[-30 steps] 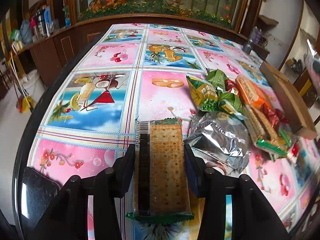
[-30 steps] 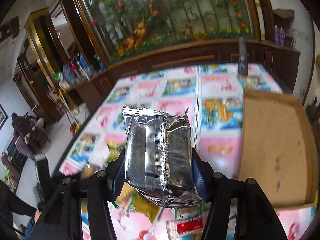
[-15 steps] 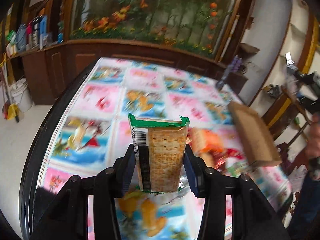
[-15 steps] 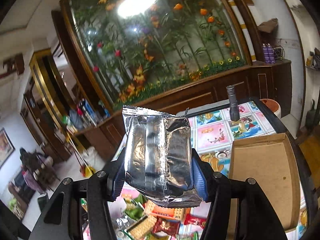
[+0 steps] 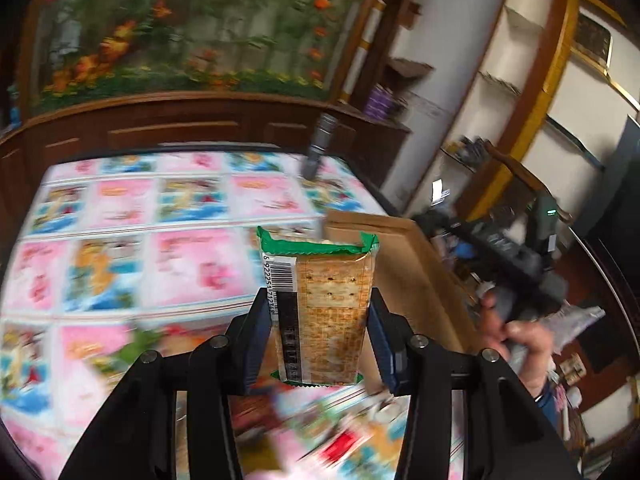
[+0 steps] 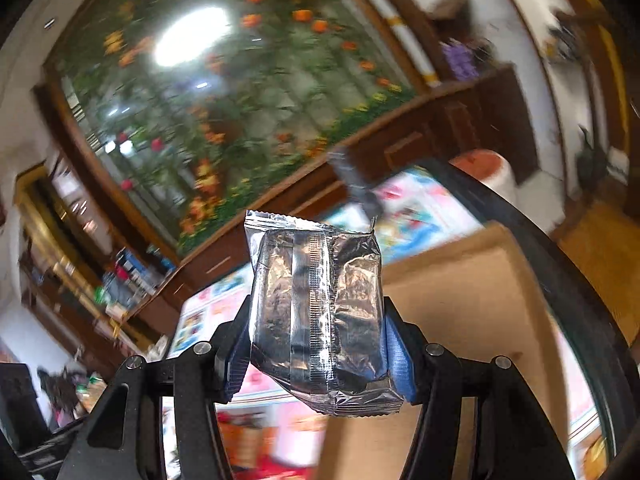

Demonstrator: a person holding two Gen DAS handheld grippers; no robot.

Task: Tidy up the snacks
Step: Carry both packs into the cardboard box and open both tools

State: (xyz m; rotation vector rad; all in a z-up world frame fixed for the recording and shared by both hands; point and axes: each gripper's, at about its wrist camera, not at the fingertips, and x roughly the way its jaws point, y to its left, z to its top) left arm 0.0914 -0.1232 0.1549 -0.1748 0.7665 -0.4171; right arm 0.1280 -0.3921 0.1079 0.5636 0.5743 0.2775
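Two packets are held above the table (image 5: 192,264): the left gripper (image 5: 318,332) has its jaws clamped on a cracker packet (image 5: 320,300), the right gripper (image 6: 316,344) on a silver foil packet (image 6: 316,312), near the cardboard box (image 6: 472,300) at the table's right edge.

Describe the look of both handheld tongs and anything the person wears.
The left tongs and right tongs match: black angular frames with silver screw heads and blue ribbed pads. The person's hand shows a dark blue sleeve cuff. No cables or markings visible.
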